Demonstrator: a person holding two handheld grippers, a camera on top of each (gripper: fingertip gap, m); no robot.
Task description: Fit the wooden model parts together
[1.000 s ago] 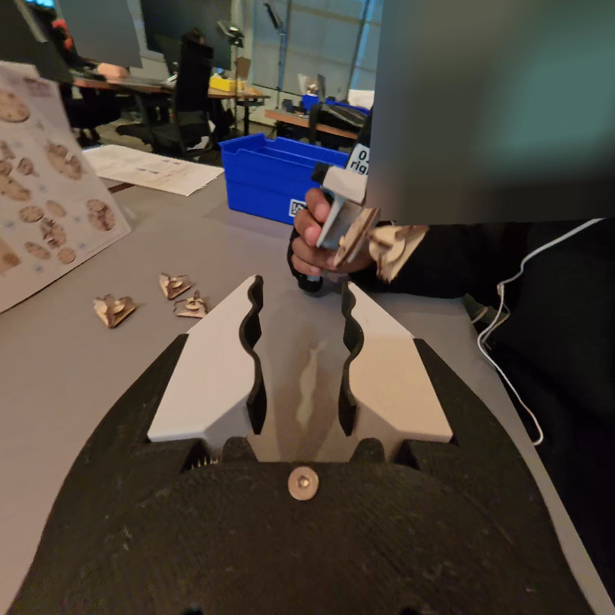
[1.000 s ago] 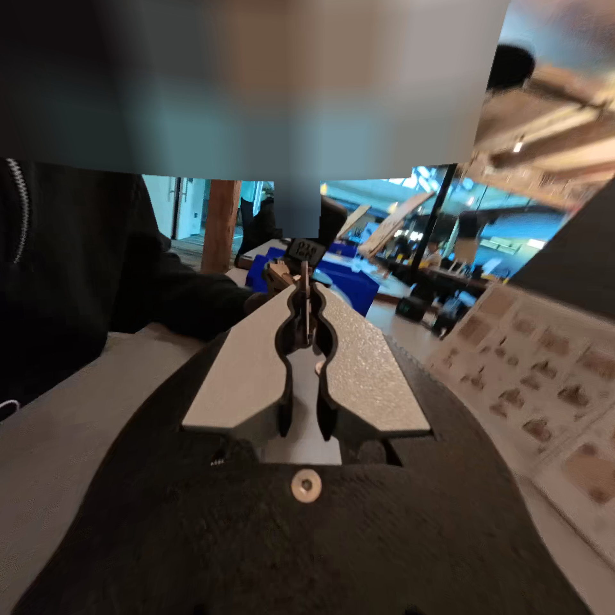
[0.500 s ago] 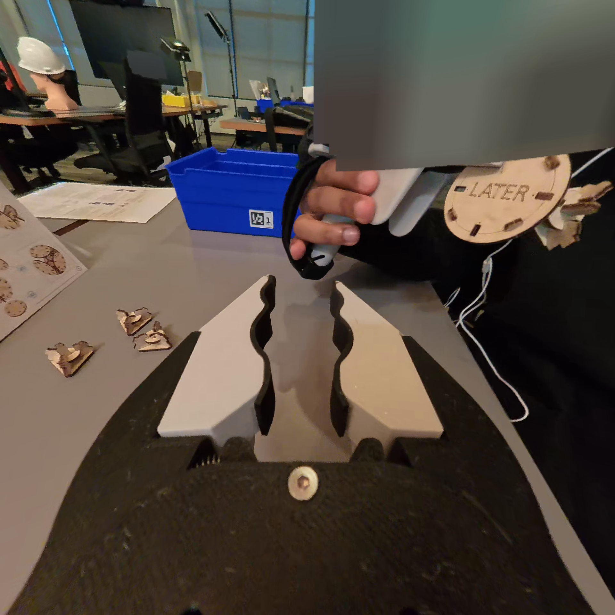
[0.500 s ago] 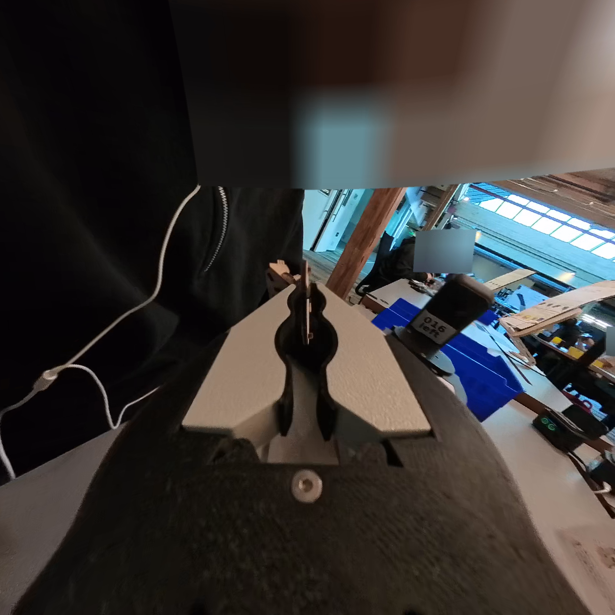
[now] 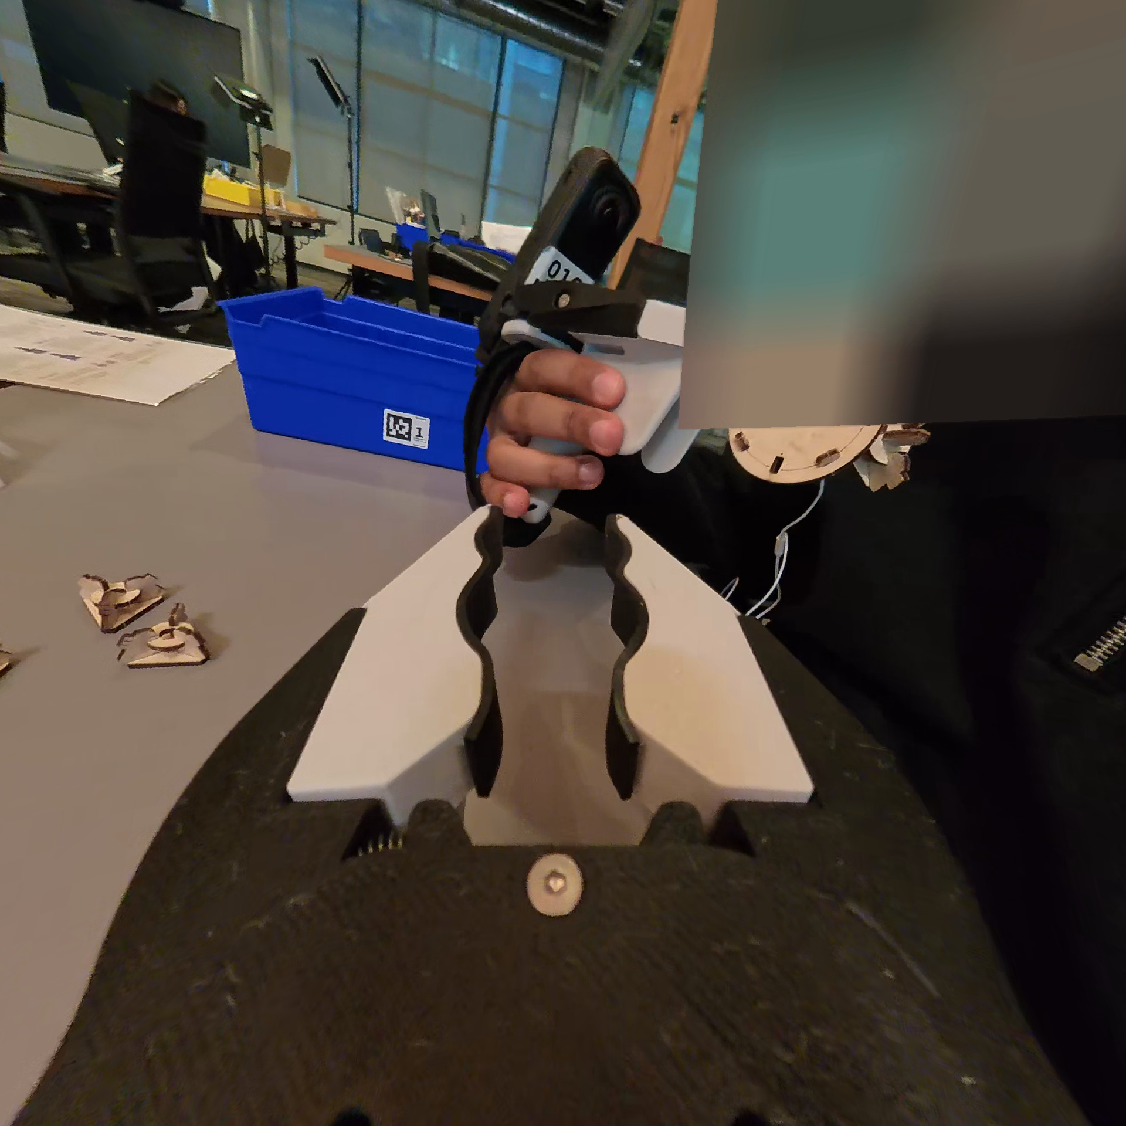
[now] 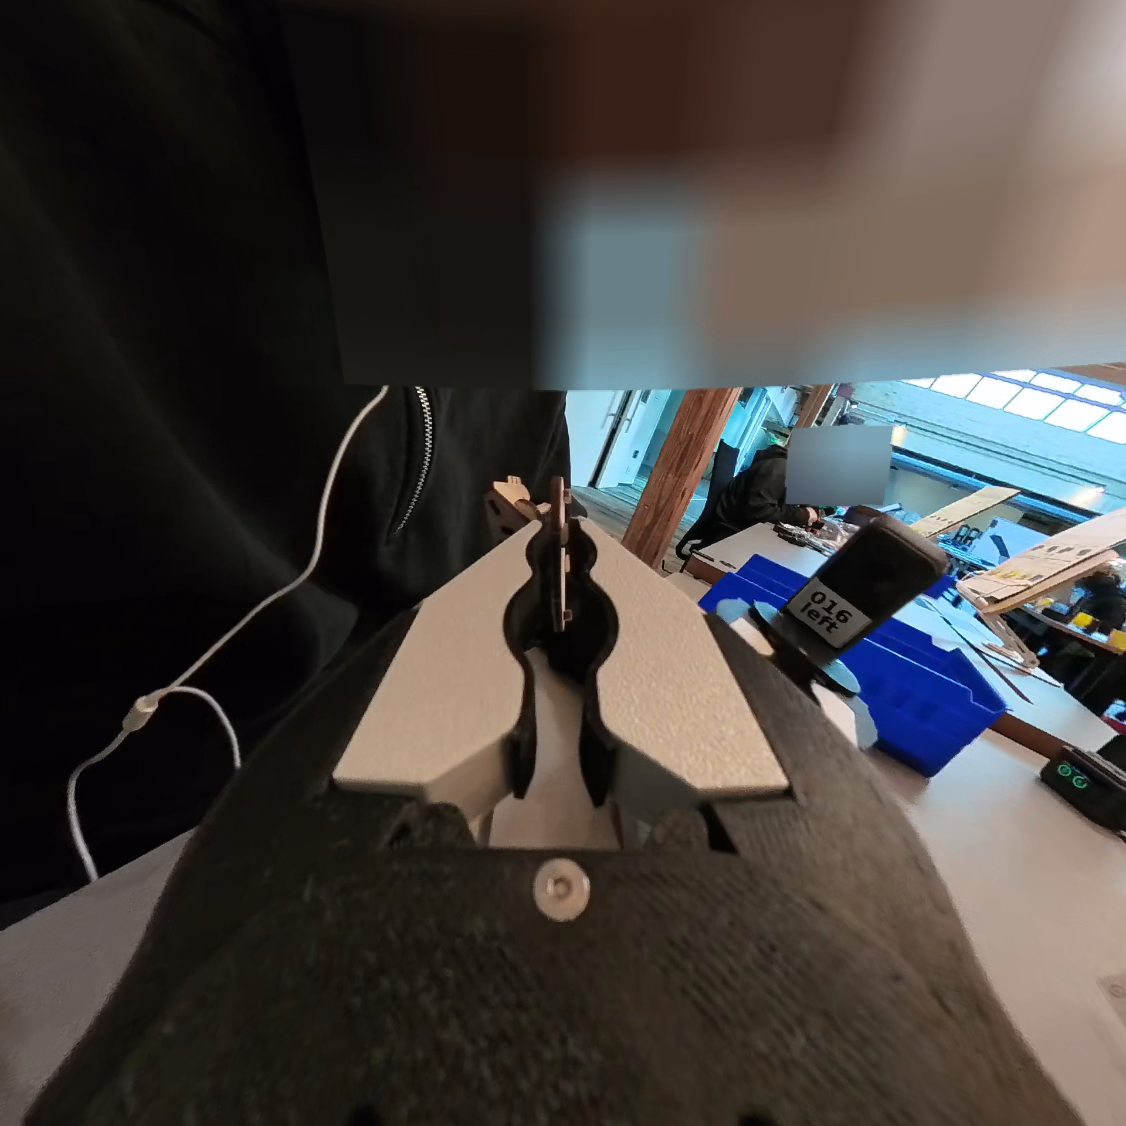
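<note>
My left gripper [image 5: 551, 530] is open and empty, held above the grey table [image 5: 213, 518]. In the left wrist view a hand [image 5: 554, 420] holds the right gripper just ahead of it. That gripper grips a round wooden disc [image 5: 798, 454] by its edge, and a small wooden part [image 5: 889, 466] sticks out of the disc's far side. In the right wrist view my right gripper [image 6: 557, 530] is shut on the disc [image 6: 557, 585], seen edge-on between the pads. The small wooden part [image 6: 509, 509] shows just left of the fingertips.
A blue bin [image 5: 353, 365] stands on the table behind the hand and also shows in the right wrist view [image 6: 902, 694]. Small wooden assemblies [image 5: 122, 600] [image 5: 164, 646] lie at the left. A paper sheet [image 5: 91, 359] lies far left. A person in a black jacket with a white cable [image 5: 786, 548] is close on the right.
My left gripper's jaws narrowed a second ago and have held since. The right gripper rose and turned, keeping the wooden disc gripped; the disc's face now shows to the left view.
</note>
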